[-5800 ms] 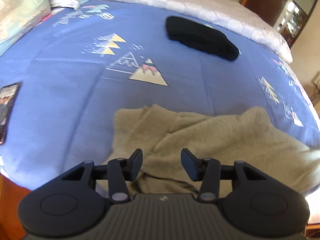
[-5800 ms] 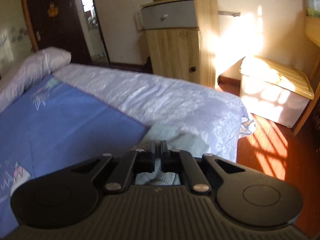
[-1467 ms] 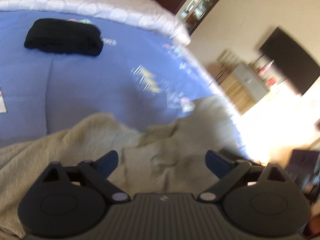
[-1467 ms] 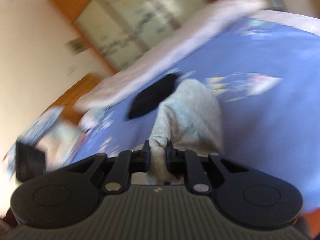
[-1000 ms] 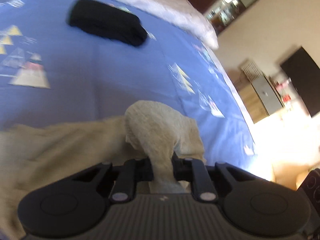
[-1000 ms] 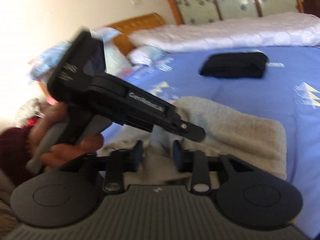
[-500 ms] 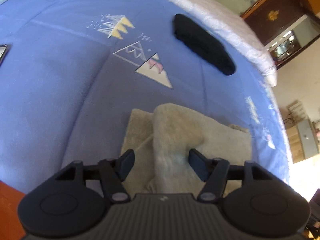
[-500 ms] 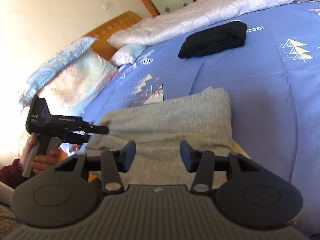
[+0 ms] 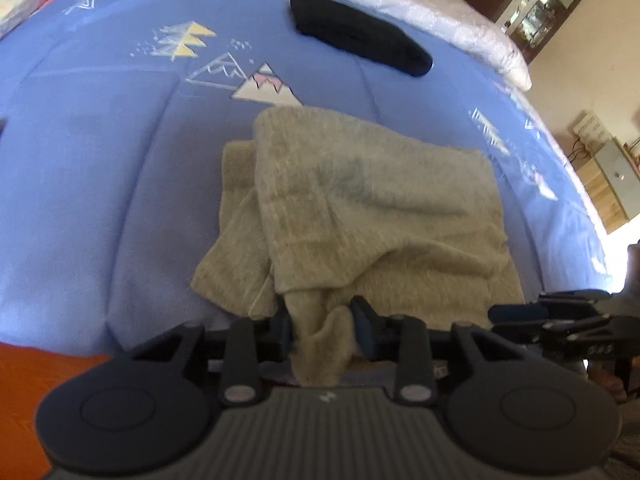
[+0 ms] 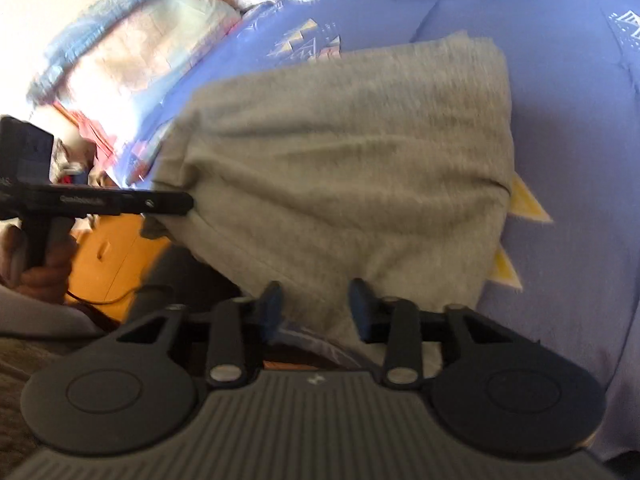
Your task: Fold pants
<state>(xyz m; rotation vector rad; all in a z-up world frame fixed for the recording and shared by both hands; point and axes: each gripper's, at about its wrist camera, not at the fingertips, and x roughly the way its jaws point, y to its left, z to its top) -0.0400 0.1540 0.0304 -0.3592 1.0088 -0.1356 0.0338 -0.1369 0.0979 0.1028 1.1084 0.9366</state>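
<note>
The beige knit pants lie folded over on the blue quilt at the near edge of the bed. My left gripper is closed on a bunched near corner of the pants, with cloth pinched between its fingers. My right gripper sits at the pants' near right edge, its jaws partly apart with cloth between them. The left gripper also shows in the right wrist view, at the pants' left corner. The right gripper shows in the left wrist view at the right.
A folded black garment lies further back on the quilt. A white blanket runs along the far side. Pillows lie at the head end. A wooden cabinet stands past the bed's right side. The orange floor shows below left.
Half a second ago both grippers were open above the folded pants. Now the left has closed on the near corner and the right has narrowed around the near edge.
</note>
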